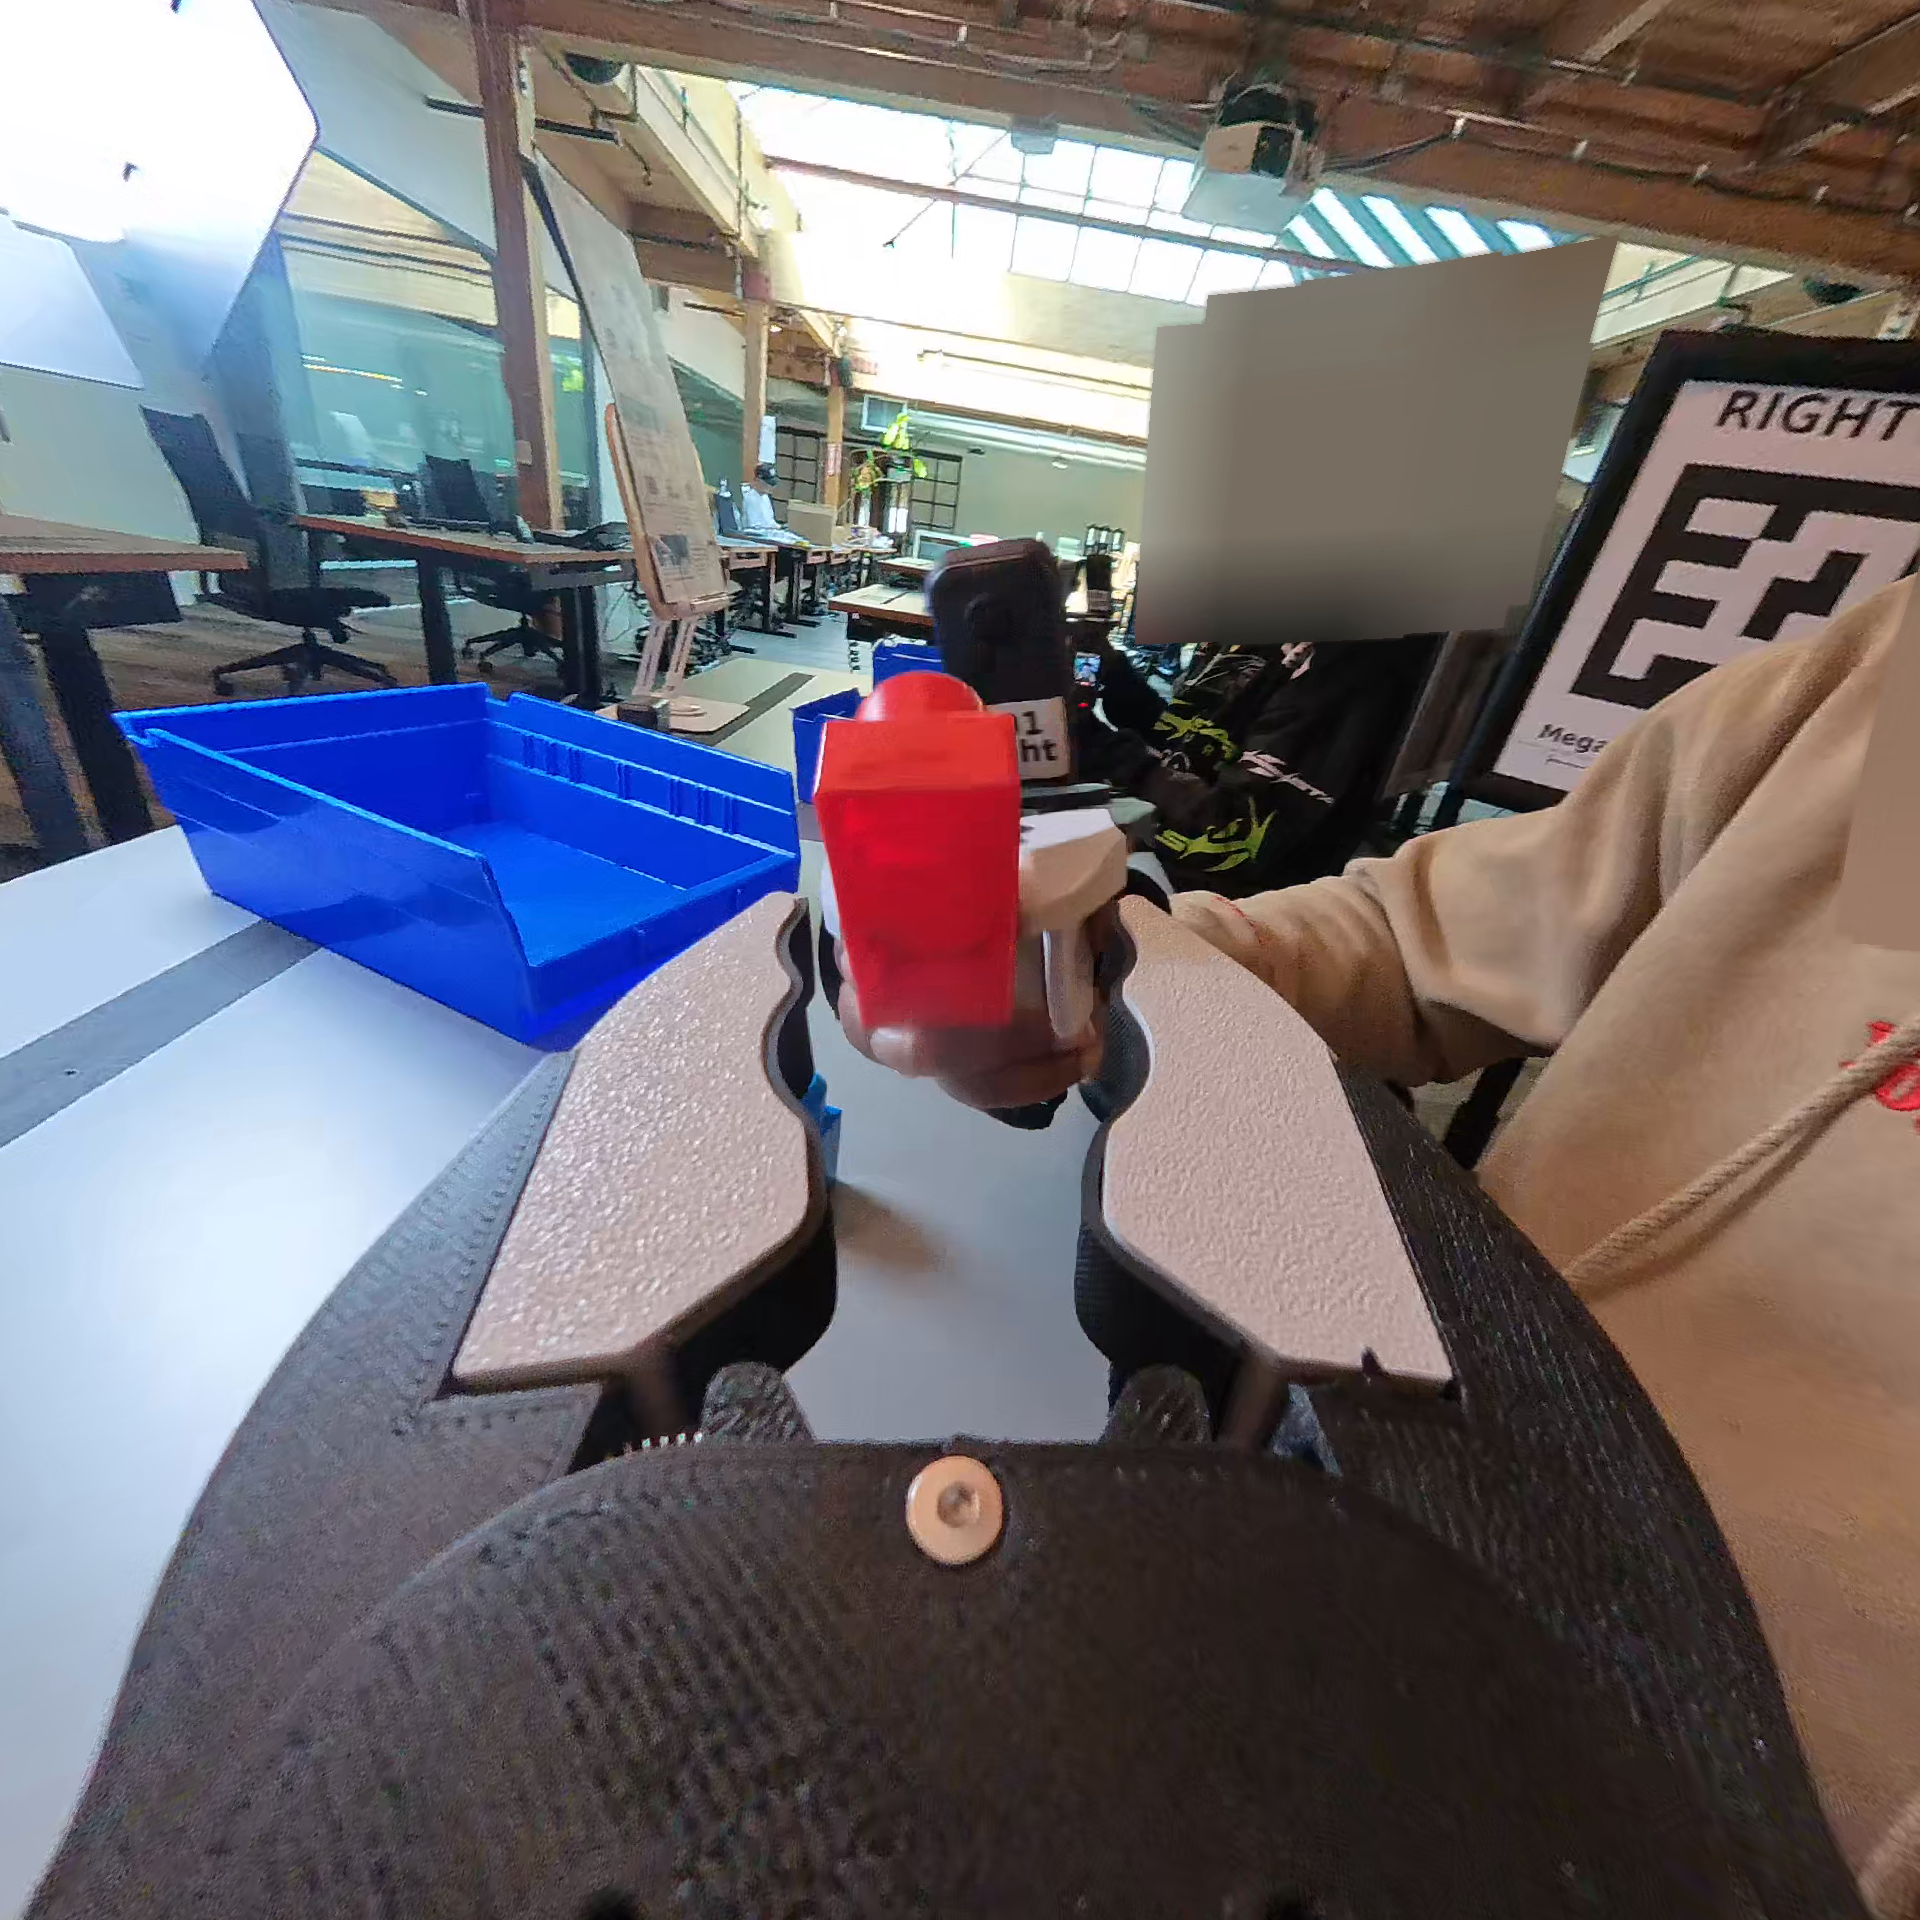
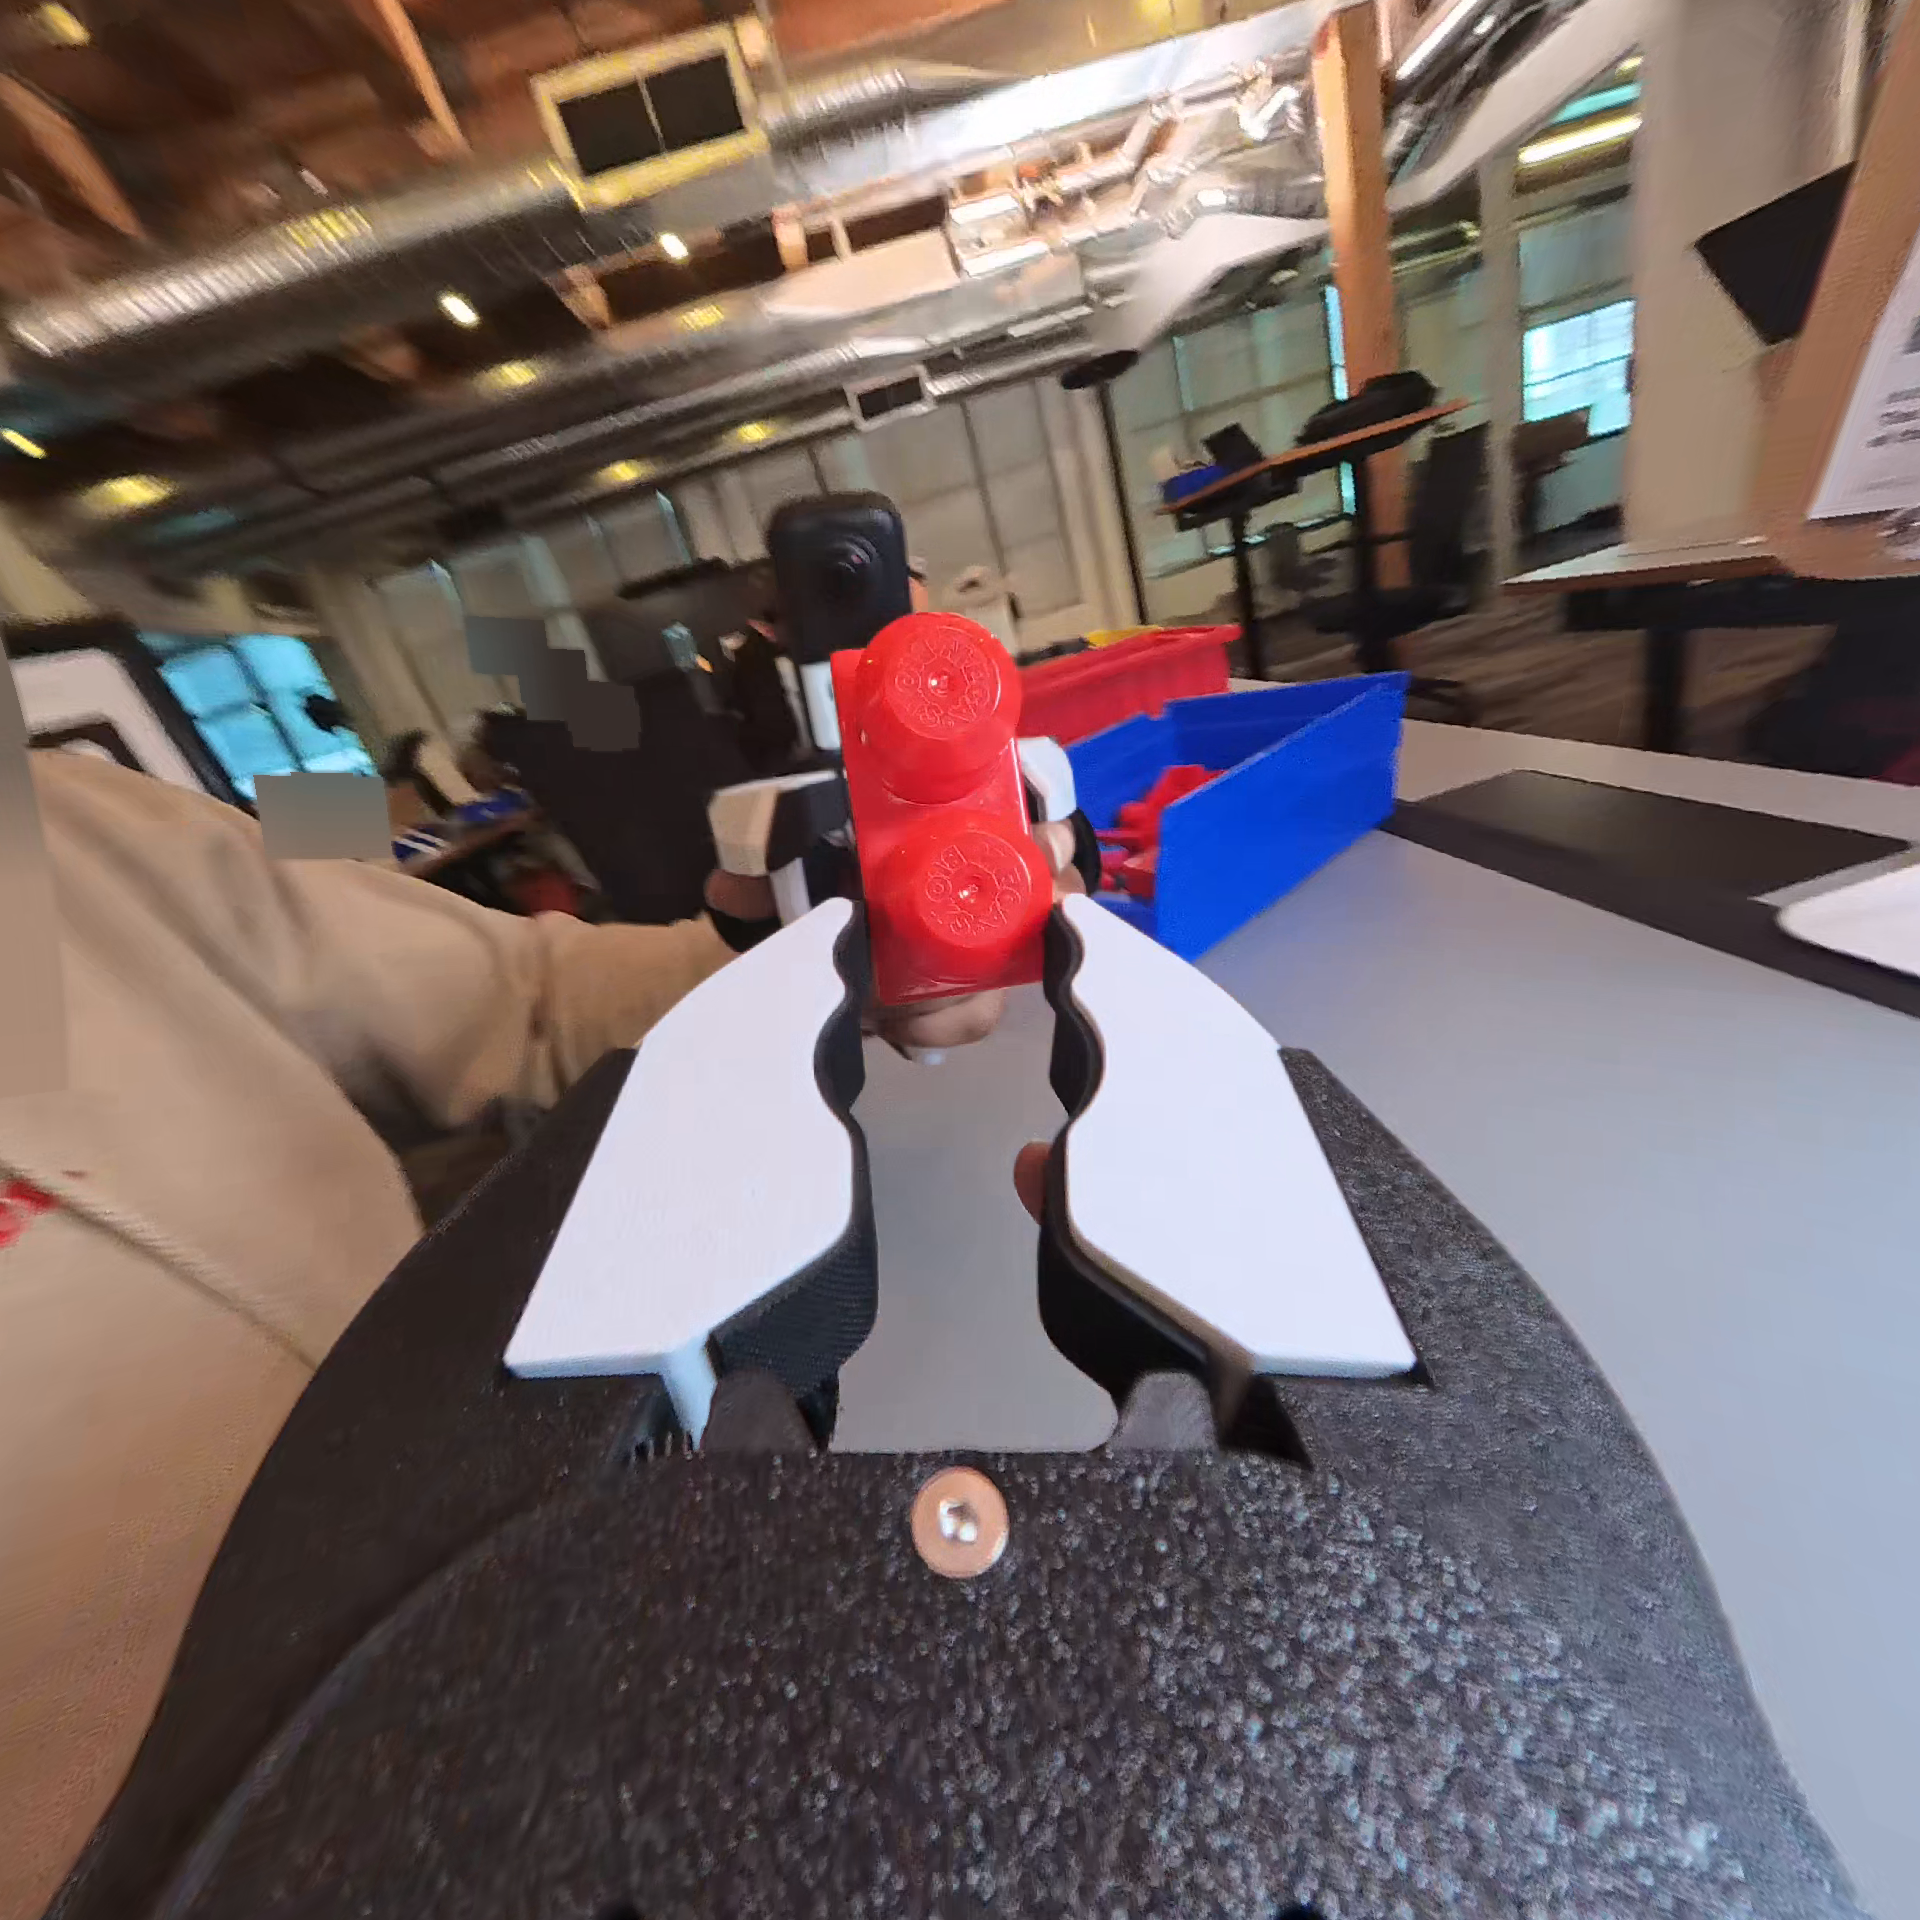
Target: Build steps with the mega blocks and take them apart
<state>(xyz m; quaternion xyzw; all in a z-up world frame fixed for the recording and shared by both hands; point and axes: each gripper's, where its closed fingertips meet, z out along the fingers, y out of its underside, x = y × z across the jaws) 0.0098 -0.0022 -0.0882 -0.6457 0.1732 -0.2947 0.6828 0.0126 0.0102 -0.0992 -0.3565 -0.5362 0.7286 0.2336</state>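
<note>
Open-plan workshop with timber ceiling beams and desks; the work surface is a grey table [image 1: 156, 1195]. The right gripper [image 2: 956, 935] is closed on a red block [image 2: 951, 821], pinched by its side walls at the very fingertips, two studs facing the camera, long axis running 12 to 6 o'clock. The block is held in the air, clear of the table. The left gripper [image 1: 961, 935] faces it with jaws standing apart and wider than the block, which appears at or just past its tips; whether the tips surround it cannot be told. At 10 o'clock in the left view lies a blue bin [image 1: 468, 831]; at 2 o'clock in the right view a second blue bin [image 2: 1278, 790] holds more red blocks. A beige sleeve [image 1: 1558, 935] fills 3 o'clock. The block is judged light, hollow, stiff and smooth-skinned, so it may pivot in a tip pinch. The flat side walls offer the surest hold, never the rounded studs.
</note>
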